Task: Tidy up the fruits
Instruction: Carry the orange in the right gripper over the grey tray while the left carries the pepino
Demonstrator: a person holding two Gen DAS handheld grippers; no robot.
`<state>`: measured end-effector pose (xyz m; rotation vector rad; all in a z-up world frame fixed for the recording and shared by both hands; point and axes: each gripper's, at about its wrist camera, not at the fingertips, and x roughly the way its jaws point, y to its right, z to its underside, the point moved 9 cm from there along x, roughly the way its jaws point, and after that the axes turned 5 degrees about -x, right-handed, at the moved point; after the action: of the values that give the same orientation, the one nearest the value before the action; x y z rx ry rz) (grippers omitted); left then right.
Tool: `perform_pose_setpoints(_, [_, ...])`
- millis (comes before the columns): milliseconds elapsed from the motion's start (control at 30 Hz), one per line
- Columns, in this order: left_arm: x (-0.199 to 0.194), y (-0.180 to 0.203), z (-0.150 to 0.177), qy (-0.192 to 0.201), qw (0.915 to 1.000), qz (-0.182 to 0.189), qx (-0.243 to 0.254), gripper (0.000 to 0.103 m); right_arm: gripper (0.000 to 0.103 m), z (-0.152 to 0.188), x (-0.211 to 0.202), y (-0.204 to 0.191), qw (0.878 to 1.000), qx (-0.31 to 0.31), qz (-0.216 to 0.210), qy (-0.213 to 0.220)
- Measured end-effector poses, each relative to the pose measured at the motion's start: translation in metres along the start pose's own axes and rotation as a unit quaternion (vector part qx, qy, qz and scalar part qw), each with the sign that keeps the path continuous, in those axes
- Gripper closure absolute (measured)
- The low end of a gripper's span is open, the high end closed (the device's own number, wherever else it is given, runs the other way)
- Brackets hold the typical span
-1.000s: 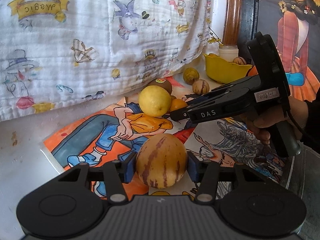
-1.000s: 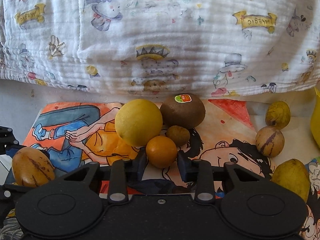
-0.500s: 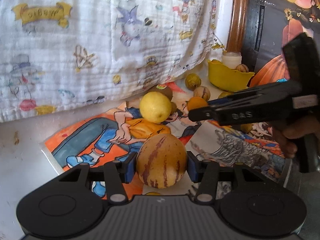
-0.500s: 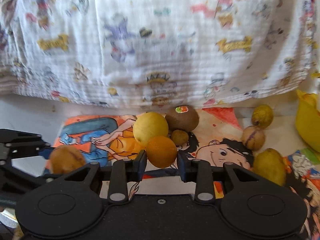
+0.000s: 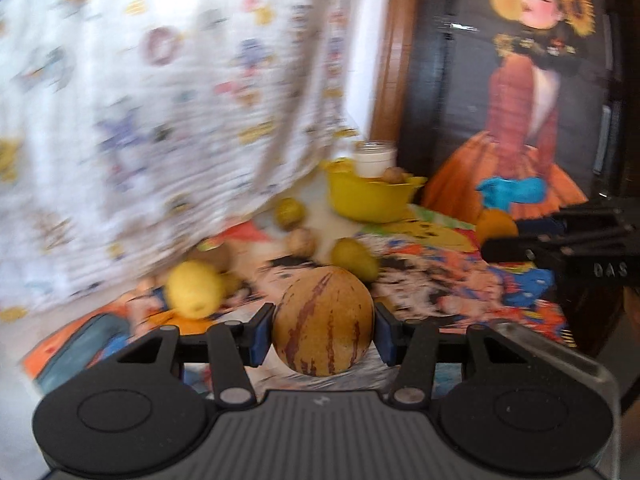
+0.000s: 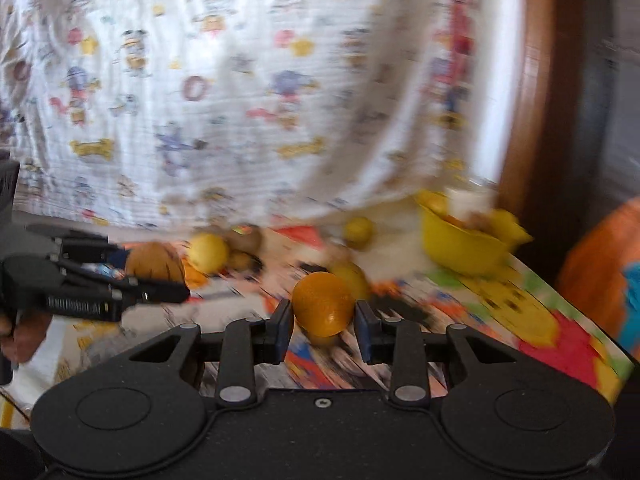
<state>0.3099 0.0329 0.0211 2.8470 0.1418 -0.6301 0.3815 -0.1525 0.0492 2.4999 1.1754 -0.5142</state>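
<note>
My left gripper (image 5: 323, 334) is shut on a tan melon with purple stripes (image 5: 323, 320), held above the cartoon mat (image 5: 460, 292). My right gripper (image 6: 324, 326) is shut on a small orange (image 6: 323, 303), also lifted off the mat. In the left wrist view the right gripper's black fingers (image 5: 560, 248) reach in from the right with the orange (image 5: 496, 226) at their tip. A yellow bowl (image 5: 372, 198) holding some fruit stands at the back right. On the mat lie a yellow lemon (image 5: 194, 288), a brown kiwi (image 6: 244, 238) and a few greenish-yellow fruits (image 5: 354, 258).
A white printed cloth (image 6: 240, 92) hangs behind the mat. A white jar (image 5: 374, 158) stands behind the bowl beside a wooden post (image 5: 394, 56). A dark panel painted with a figure in an orange dress (image 5: 520, 128) closes off the right side.
Both grippers have risen and swung right toward the yellow bowl, each still holding its fruit. The orange has left the mat next to the lemon and kiwi.
</note>
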Motion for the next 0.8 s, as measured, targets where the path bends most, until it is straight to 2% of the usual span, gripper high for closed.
perform_pose_setpoints(167, [0.012, 0.051, 0.0, -0.013, 0.9978, 0.056, 0.031, 0.049, 0.068, 0.051, -0.037, 0.028, 0.998, 0.028, 0.052, -0.029])
perform_pose_setpoints(367, [0.03, 0.103, 0.013, -0.038, 0.9912, 0.104, 0.072, 0.048, 0.068, 0.103, -0.06, 0.034, 0.994, 0.051, 0.081, -0.059])
perform_pose_setpoints(667, [0.065, 0.161, 0.037, -0.093, 0.9706, 0.184, 0.124, 0.049, 0.068, 0.154, -0.074, 0.031, 0.985, 0.1, 0.109, -0.091])
perform_pose_setpoints(800, [0.083, 0.176, 0.048, -0.114, 0.963, 0.202, 0.136, 0.048, 0.068, 0.168, -0.076, 0.034, 0.98, 0.116, 0.123, -0.104])
